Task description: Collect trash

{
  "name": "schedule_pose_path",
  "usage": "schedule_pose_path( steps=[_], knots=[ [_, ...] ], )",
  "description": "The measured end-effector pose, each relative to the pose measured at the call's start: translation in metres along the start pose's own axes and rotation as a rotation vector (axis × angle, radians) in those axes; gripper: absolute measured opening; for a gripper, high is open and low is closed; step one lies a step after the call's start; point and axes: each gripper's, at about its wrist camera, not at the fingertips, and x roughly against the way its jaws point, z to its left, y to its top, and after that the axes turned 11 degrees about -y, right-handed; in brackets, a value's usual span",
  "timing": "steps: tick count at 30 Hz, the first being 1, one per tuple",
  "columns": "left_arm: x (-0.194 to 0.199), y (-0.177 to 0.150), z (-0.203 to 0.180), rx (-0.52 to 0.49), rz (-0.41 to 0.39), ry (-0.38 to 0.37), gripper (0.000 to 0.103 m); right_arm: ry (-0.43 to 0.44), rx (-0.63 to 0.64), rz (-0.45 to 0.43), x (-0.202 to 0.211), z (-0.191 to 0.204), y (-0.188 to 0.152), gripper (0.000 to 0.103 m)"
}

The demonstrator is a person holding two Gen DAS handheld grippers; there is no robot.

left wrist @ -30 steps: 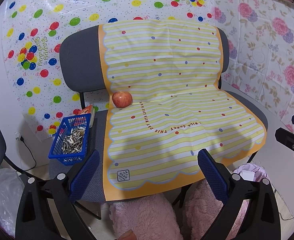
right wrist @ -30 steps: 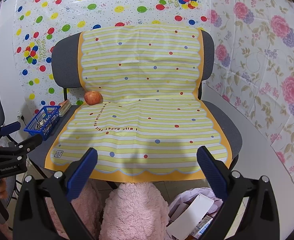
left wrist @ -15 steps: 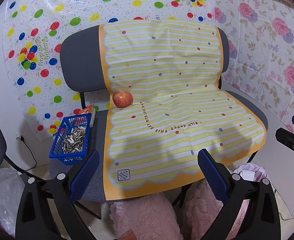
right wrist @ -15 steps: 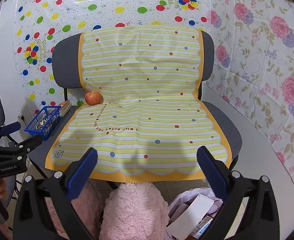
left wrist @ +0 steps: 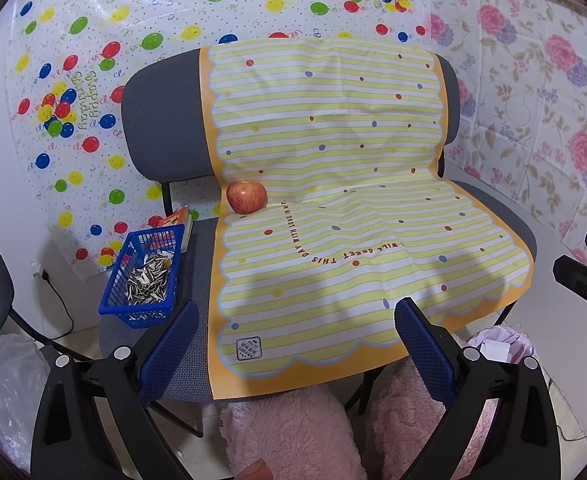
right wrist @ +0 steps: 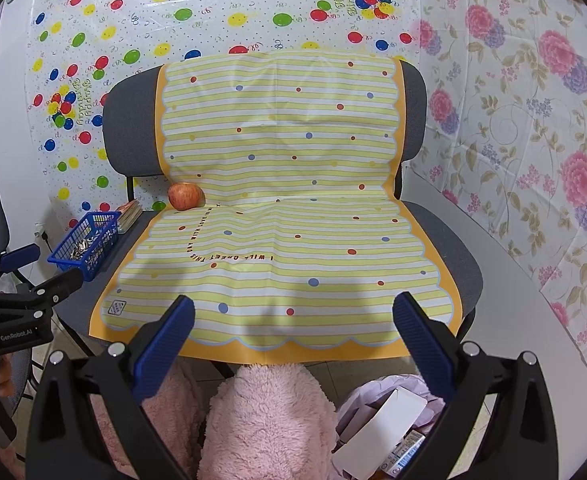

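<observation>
Fingers of the left gripper (left wrist: pixel 295 326) and right gripper (right wrist: pixel 293 320) spread wide — holding nothing, touching nothing.

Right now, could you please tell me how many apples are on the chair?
1: a round red apple on the yellow striped plastic mat, at the seat's back left corner. None seem hidden.

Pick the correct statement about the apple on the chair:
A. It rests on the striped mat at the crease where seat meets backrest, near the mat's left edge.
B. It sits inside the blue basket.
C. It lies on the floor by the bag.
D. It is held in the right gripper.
A: the apple rests on the striped mat at the seat-back crease, apart from the blue basket, which holds seed shells; both grippers, left gripper and right gripper, are open and empty.
</observation>
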Motion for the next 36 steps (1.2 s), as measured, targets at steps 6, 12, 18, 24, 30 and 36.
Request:
schedule_pose_path(
  steps=[6, 12, 18, 24, 30, 36],
  knots=[
    [0.0, 0.0, 0.0, -0.001, -0.001, 0.001, 0.097, -0.003, -0.001, 0.0, 0.0, -0.001, -0.001, 0.097],
    [0.0, 0.001, 0.0, 0.0, 0.001, 0.0, 0.097, -0.009, 0.002, -0.002, 0.0, -0.002, -0.001, 0.097],
    [0.001, 0.001, 0.001, -0.003, -0.002, -0.005, 0.097, -0.015, -0.004, 0.0, 0.0, -0.001, -0.001, 0.097],
    [0.003, -0.004, 0.004, -0.003, -0.005, -0.002, 0.097, -0.019, -0.006, -0.002, 0.0, -0.002, -0.002, 0.097],
    [-0.004, 0.0, -0.001, -0.016, -0.011, -0.032, 0.097, -0.021, -0.016, 0.008, -0.005, -0.005, -0.001, 0.097],
    [-0.048, 0.003, 0.013, 0.04, 0.065, -0.04, 0.097, -0.036, -0.024, 0.037, -0.034, -0.014, 0.002, 0.097]
  ],
)
